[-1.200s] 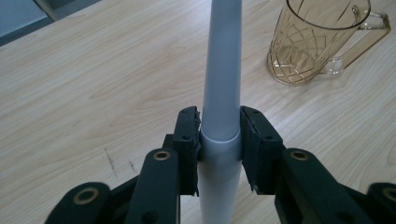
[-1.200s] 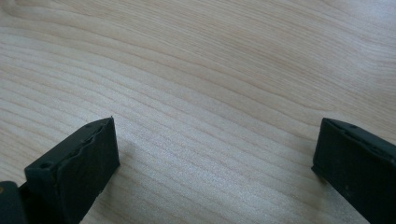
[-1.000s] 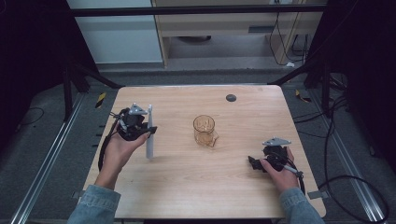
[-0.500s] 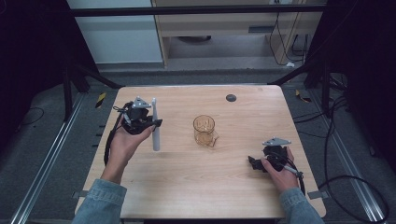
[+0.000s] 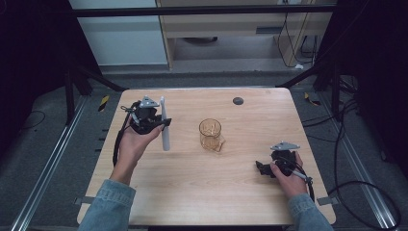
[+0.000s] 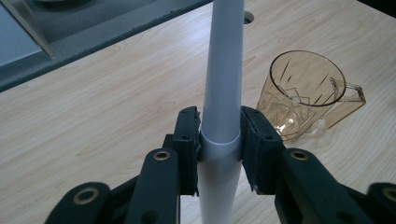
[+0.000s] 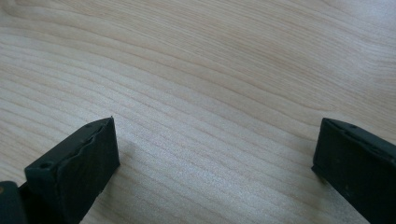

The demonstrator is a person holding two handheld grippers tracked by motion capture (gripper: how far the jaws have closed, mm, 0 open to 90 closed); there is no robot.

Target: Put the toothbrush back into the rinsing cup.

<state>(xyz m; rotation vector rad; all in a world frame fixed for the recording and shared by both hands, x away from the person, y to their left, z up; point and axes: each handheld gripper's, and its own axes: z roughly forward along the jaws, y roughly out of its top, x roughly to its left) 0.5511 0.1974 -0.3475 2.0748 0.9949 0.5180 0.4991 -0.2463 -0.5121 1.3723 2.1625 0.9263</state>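
A white plastic tube is clamped upright in my left gripper, above the table's left side. In the left gripper view both black pads press on the tube near a seam in it. An amber glass measuring jug stands at the table's middle, to the right of the tube; it is the empty jug with handle and spout in the left gripper view. My right gripper rests low near the table's front right, its jaws wide apart over bare wood with nothing between them.
The wooden table has a dark round hole near its far edge. Cables trail on the floor to the right, and a metal frame stands around the table. Behind the table is a pale cabinet.
My left hand has lifted the tube off the table and carried it farther from me. The right gripper has stayed put.
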